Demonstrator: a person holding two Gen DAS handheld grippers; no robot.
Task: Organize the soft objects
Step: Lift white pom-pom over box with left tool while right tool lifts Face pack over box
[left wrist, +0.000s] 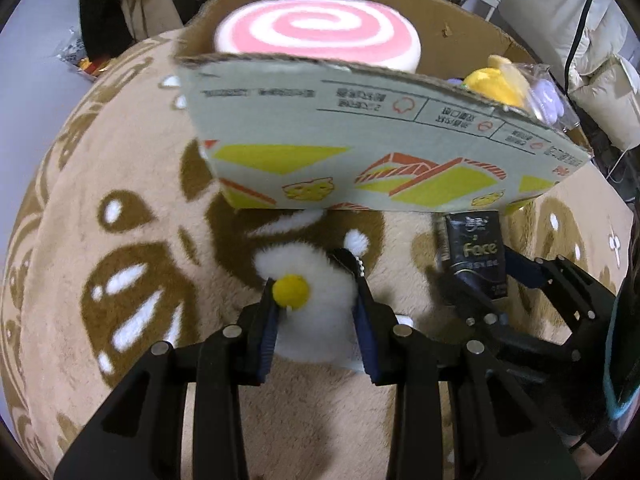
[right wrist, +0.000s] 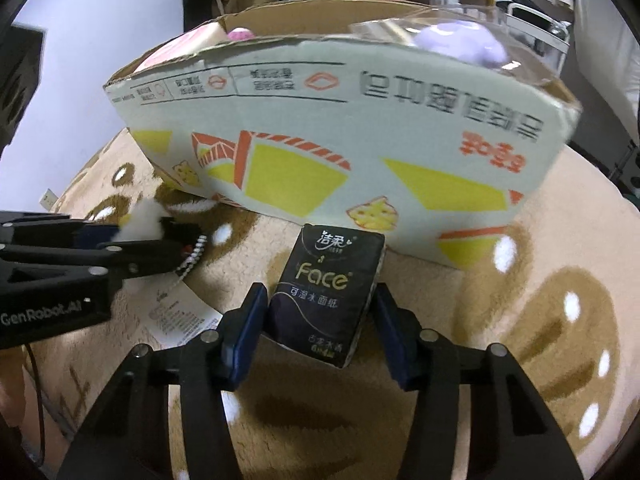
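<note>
My left gripper (left wrist: 314,280) is shut on a white fluffy fried-egg plush (left wrist: 316,312) with a yellow yolk, held just above the rug in front of the cardboard box (left wrist: 360,140). My right gripper (right wrist: 320,300) is shut on a black "Face" tissue pack (right wrist: 328,288), also in front of the box (right wrist: 320,128). The pack also shows in the left wrist view (left wrist: 476,256). The left gripper with the plush (right wrist: 142,224) shows at the left of the right wrist view. Inside the box lie a pink-and-white swirl cushion (left wrist: 316,36), a yellow plush (left wrist: 496,84) and a purple plush in clear wrap (right wrist: 460,44).
A beige and brown patterned plush rug (left wrist: 120,240) covers the floor. A paper tag on a bead chain (right wrist: 180,312) hangs from the egg plush. Shelves, white furniture and cables (left wrist: 580,40) stand behind the box.
</note>
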